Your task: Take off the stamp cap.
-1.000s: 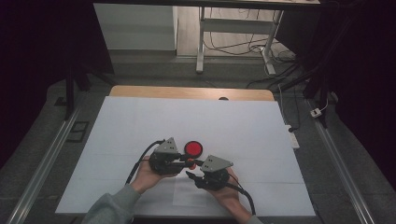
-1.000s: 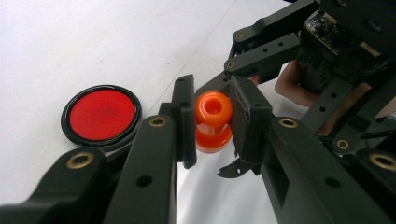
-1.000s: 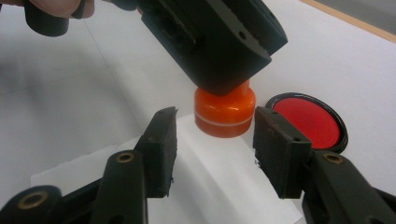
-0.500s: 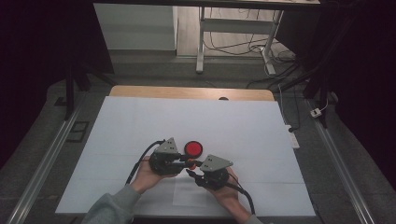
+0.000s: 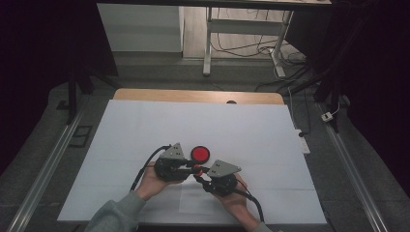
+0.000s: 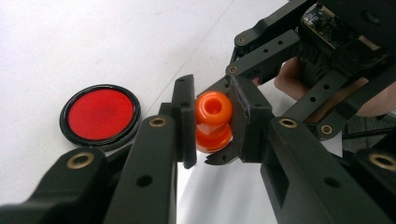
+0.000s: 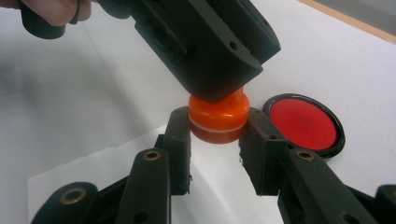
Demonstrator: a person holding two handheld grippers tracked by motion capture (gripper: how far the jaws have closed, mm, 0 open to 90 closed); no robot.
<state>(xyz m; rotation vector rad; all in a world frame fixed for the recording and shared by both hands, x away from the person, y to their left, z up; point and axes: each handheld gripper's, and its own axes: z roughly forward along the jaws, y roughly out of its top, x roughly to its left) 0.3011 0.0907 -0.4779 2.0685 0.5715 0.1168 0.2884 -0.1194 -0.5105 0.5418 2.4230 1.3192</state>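
A small orange, spool-shaped piece [image 6: 213, 122] is held between both grippers just above the table. My left gripper [image 6: 212, 116] is shut on its upper part, pads pressed on both sides. My right gripper [image 7: 217, 135] grips the lower, wider part [image 7: 218, 119]; its jaws have just been closing on it, and the pads now touch both sides. In the high view the two grippers [image 5: 192, 167] [image 5: 198, 173] meet tip to tip near the front of the table. A red disc with a black rim [image 5: 200, 154] lies flat just beyond them.
A white sheet [image 5: 251, 130] covers the table, with a wooden strip [image 5: 193, 95] along the far edge. A smaller paper patch [image 5: 196, 200] lies at the front under the hands. Metal rails [image 5: 43, 169] run along both sides. Cables and table legs [image 5: 208, 43] stand on the floor beyond.
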